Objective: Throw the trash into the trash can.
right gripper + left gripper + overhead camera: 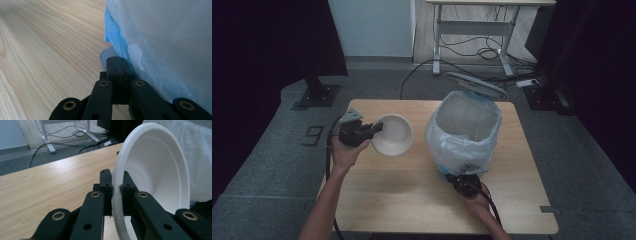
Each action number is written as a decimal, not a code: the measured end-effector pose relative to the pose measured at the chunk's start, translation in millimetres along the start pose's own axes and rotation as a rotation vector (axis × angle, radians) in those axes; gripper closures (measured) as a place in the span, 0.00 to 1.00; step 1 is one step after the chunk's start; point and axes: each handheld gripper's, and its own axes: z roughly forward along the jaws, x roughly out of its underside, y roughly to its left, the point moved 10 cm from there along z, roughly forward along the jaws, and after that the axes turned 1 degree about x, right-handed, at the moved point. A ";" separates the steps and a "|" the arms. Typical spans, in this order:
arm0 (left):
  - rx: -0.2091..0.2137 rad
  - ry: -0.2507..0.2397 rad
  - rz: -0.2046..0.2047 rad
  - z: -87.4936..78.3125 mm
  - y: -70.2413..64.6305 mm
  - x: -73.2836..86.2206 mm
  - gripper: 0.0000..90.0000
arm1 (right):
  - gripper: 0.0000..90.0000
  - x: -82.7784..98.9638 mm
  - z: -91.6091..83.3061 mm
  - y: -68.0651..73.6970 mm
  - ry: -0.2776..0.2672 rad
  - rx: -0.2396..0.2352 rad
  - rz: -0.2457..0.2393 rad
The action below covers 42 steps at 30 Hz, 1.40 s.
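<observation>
While left gripper pinches white bowl by rim, tipped on side above table, I aim it at bin. Right gripper pressed together, nothing between, leans on pedal, I guess to keep lid up.

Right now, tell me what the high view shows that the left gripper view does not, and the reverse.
High view alone: the whole white-lined bin with its lid tipped up behind, the right gripper shut at the bin's base, and both forearms.

Left gripper view alone: up close, the left gripper pinching the bowl's rim between its pads, one pad inside and one outside.

Shared: the white bowl held on edge, the wooden table, the bin liner and floor cables behind.
</observation>
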 end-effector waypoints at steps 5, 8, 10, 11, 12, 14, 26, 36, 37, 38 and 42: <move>0.008 -0.013 0.017 -3.3 -7.6 -9.3 0.93 | 0.99 0.0 -0.1 -0.1 0.001 -0.001 0.001; 0.011 -0.021 0.026 -5.6 -10.7 -14.0 0.93 | 0.99 0.1 -0.2 -0.2 0.001 0.000 0.000; 0.015 -0.030 0.034 -8.0 -14.1 -18.7 0.93 | 0.99 0.1 -0.2 0.1 0.002 -0.001 0.002; 0.016 -0.033 0.037 -8.8 -15.2 -20.1 0.93 | 0.99 0.1 -0.4 0.4 0.002 -0.002 0.004; 0.018 -0.036 0.042 -9.8 -16.7 -21.9 0.93 | 0.99 0.1 -0.1 -0.1 0.001 0.000 0.001; 0.020 -0.043 0.051 -11.4 -19.3 -24.8 0.93 | 0.99 0.0 -0.1 0.0 0.001 0.000 0.002; 0.027 -0.076 0.074 -19.0 -26.6 -43.4 0.93 | 0.99 0.1 -0.1 -0.1 0.002 0.000 0.003; 0.038 -0.095 0.101 -22.1 -38.4 -60.9 0.93 | 0.99 0.2 -0.3 -0.2 0.004 0.002 0.002; 0.039 -0.097 0.104 -22.0 -39.4 -62.2 0.93 | 0.99 0.3 -0.3 -0.5 0.004 0.003 0.000; 0.040 -0.097 0.106 -21.7 -40.6 -63.2 0.93 | 0.99 0.3 -0.3 -0.4 0.005 0.003 0.001; 0.045 -0.094 0.114 -19.2 -44.5 -66.2 0.93 | 0.99 0.2 -0.2 -0.4 0.003 0.003 0.001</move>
